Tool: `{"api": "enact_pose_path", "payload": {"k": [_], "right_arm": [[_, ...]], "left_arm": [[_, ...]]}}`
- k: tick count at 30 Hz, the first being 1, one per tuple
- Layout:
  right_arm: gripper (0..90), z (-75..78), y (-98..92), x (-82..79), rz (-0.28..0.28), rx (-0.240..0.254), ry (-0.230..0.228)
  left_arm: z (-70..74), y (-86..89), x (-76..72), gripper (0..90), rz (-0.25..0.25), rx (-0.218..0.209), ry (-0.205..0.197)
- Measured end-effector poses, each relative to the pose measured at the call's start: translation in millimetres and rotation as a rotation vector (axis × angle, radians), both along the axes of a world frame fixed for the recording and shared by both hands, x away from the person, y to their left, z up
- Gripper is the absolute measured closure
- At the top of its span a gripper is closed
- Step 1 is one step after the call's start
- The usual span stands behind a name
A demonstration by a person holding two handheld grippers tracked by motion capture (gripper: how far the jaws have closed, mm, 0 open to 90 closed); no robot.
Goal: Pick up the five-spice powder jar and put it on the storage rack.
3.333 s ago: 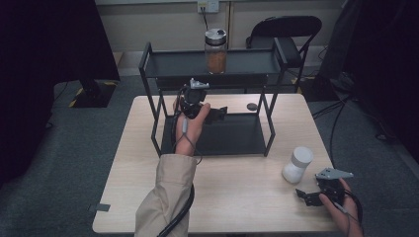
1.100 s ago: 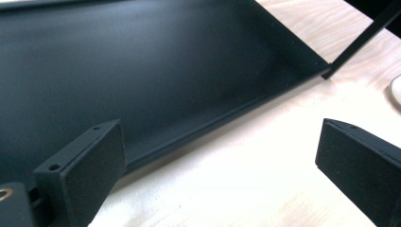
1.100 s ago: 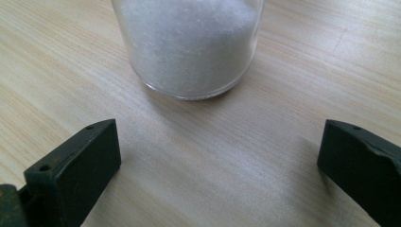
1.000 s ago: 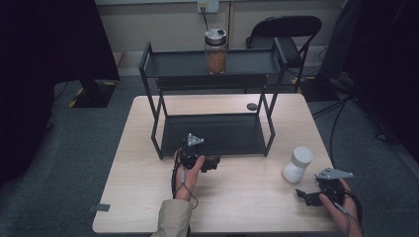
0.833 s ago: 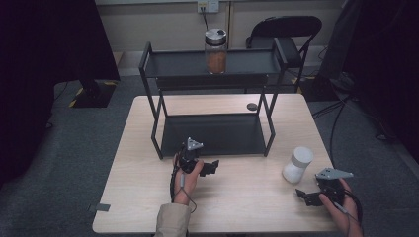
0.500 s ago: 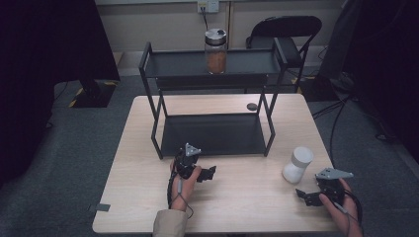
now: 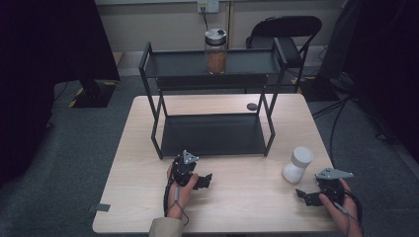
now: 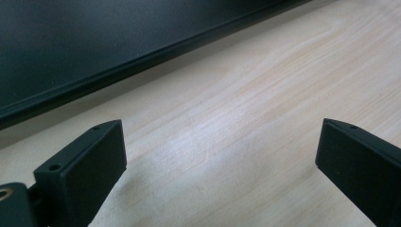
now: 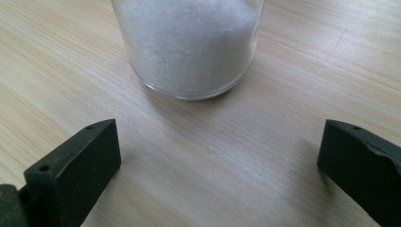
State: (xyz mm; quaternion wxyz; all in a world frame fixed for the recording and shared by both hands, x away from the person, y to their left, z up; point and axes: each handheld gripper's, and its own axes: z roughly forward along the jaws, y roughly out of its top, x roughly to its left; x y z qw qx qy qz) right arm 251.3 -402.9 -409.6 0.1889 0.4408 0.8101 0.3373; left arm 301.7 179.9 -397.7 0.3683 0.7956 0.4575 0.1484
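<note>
Two jars are in the high view: a clear glass jar of white powder with a white lid standing on the pale wooden table, and a clear glass jar of orange-brown contents with a dark lid on the top tier of the black metal two-tier shelf rack. One small dark round object lies behind the rack. The left gripper rests just in front of the rack; the right gripper sits near the white jar.

Left gripper view: jaws spread wide, nothing between them — bare tabletop and the rack's dark lower edge ahead.

Right gripper view: jaws wide apart and empty, the white jar just ahead. No readable writing anywhere.
</note>
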Motion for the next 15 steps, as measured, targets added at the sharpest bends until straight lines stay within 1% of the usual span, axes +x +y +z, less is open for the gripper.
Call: {"api": "enact_pose_path", "payload": {"k": [6,8,12,15], "right_arm": [[0.0,0.0,0.1,0.0,0.0,0.0,0.0],[0.0,0.0,0.1,0.0,0.0,0.0,0.0],[0.0,0.0,0.2,-0.1,-0.001,0.0,0.0],[0.0,0.0,0.3,-0.1,-0.001,0.0,0.0]], "left_arm": [[-1.8,5.5,-4.8,1.9,0.004,-0.004,0.003],[-0.9,6.0,-5.6,1.9,-0.002,0.008,0.006],[-1.9,9.2,-7.8,1.9,-0.002,0.003,0.008],[-2.3,10.4,-9.3,1.9,-0.006,0.008,0.01]]}}
